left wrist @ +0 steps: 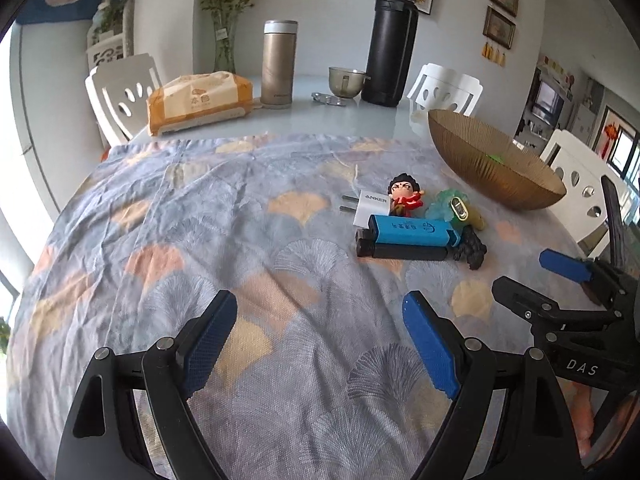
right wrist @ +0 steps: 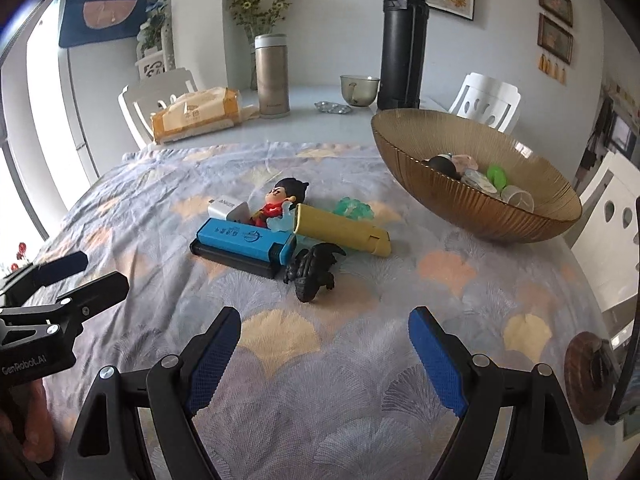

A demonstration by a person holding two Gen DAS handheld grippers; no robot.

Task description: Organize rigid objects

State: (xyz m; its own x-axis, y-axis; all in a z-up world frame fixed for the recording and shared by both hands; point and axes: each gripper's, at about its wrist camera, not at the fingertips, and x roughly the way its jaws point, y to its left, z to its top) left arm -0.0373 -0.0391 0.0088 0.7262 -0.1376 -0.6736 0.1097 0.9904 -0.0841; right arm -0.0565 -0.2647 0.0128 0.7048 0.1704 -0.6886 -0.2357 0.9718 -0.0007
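Note:
A cluster of small objects lies on the patterned cloth: a blue box on a black box, a white Anker charger, a red-clad figurine, a yellow box, a green clear piece and a black dragon toy. They also show in the left wrist view, with the blue box and figurine. My left gripper is open and empty, short of the cluster. My right gripper is open and empty, just before the dragon toy.
A ribbed amber bowl with several small items stands at the right. At the back stand a gold flask, a black thermos, a glass cup and a tissue pack. White chairs surround the table.

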